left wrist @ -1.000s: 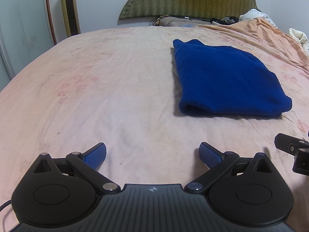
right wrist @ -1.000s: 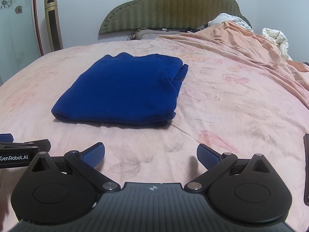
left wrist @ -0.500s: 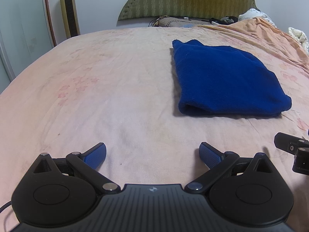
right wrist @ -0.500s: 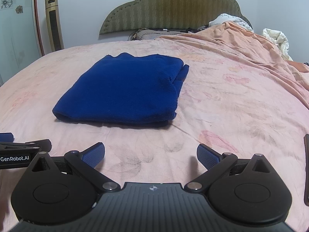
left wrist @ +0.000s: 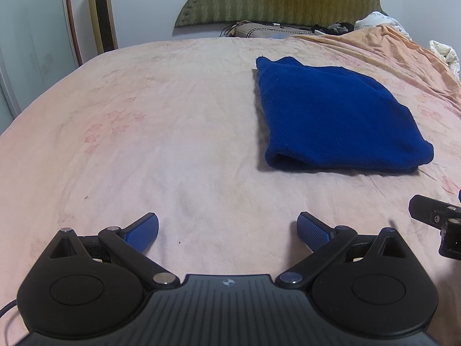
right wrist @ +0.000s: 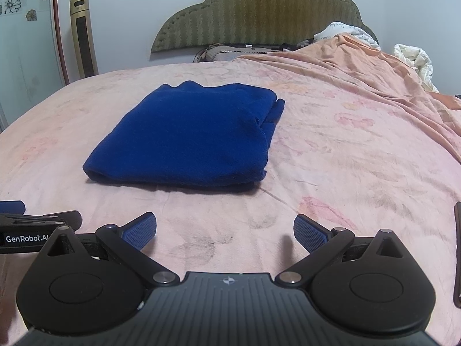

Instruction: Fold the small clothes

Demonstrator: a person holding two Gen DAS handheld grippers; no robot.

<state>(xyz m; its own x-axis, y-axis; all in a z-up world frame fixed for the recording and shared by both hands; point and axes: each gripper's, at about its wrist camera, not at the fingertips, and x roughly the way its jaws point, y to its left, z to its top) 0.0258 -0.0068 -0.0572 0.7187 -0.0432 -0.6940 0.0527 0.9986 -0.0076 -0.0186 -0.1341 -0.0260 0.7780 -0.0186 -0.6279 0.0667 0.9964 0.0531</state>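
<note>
Blue garment (left wrist: 340, 115) lies folded flat on the bed (left wrist: 173, 132), a neat block ahead of both tools. Left gripper (left wrist: 227, 232) and right gripper (right wrist: 224, 230) hover short of it, jaws spread wide, holding nothing. Folding looks finished; maybe 1 tidy-up remains.

A: How is the left tool (left wrist: 227, 232) set?

B: Fingers spread wide, blue pads (left wrist: 144, 231) apart, nothing between them, held low and level.

A: And the right tool (right wrist: 224, 232)?

B: The same: spread wide, empty. It sits just right of the left one, probably level with it; only edges show.
</note>
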